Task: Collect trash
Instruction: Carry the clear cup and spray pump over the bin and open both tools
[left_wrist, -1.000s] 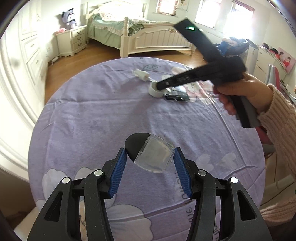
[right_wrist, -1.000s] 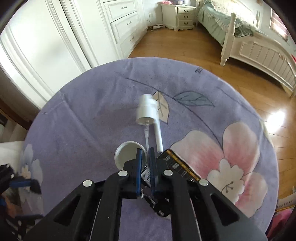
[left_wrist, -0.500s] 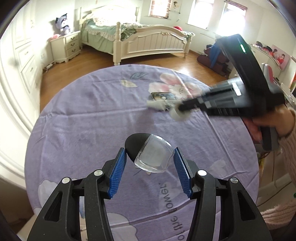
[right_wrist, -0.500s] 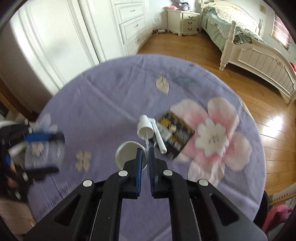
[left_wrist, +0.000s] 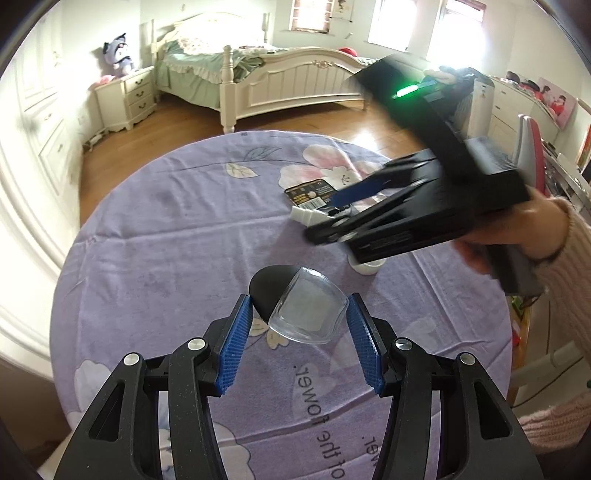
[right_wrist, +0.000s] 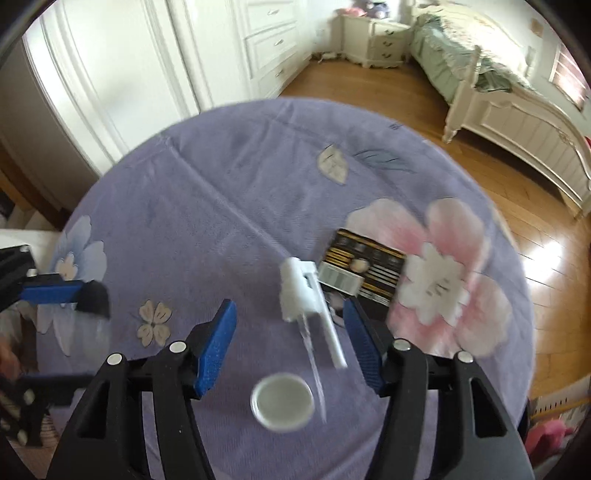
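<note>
Trash lies on our purple table (left_wrist: 155, 258): a white cap (right_wrist: 282, 401), pump sprayer (right_wrist: 301, 295) and black packet (right_wrist: 364, 264) under our spread right gripper (right_wrist: 290, 350). Our left gripper (left_wrist: 299, 338) clamps a clear container (left_wrist: 308, 312).

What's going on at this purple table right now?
A person is clearing trash off a round table with a handheld gripper in each hand. The left gripper holds a black and clear plastic piece between its blue pads. The right gripper is open above the table, holding nothing. Below it lie a white spray pump, a round white cap and a black and gold wrapper, all on the cloth.
</note>
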